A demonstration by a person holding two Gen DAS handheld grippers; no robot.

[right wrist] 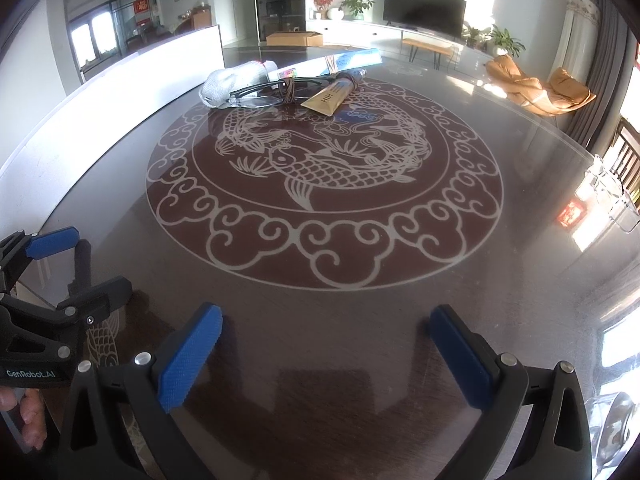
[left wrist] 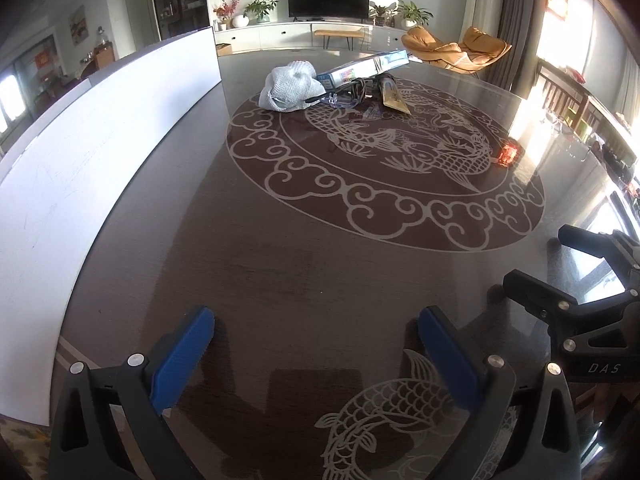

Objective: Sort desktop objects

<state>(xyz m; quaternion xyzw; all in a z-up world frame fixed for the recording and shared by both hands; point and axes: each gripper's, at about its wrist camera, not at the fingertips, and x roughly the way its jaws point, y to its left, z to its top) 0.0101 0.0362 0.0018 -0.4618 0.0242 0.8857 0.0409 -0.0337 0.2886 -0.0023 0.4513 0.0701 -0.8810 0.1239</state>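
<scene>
A small pile of objects lies at the far side of the dark glass table (left wrist: 280, 280): a grey knitted cloth (left wrist: 290, 86), a long blue-and-white box (left wrist: 364, 68), dark-framed glasses (left wrist: 340, 96) and a gold tube (left wrist: 394, 96). The same pile shows in the right wrist view: cloth (right wrist: 232, 80), box (right wrist: 324, 65), glasses (right wrist: 264, 94), tube (right wrist: 330, 98). My left gripper (left wrist: 316, 336) is open and empty, low over the near table. My right gripper (right wrist: 324, 332) is open and empty beside it. Both are far from the pile.
A long white board (left wrist: 100, 152) stands along the table's left edge. The right gripper shows at the right of the left wrist view (left wrist: 568, 280); the left gripper shows at the left of the right wrist view (right wrist: 60, 280). A glass jar (right wrist: 616, 428) sits near right.
</scene>
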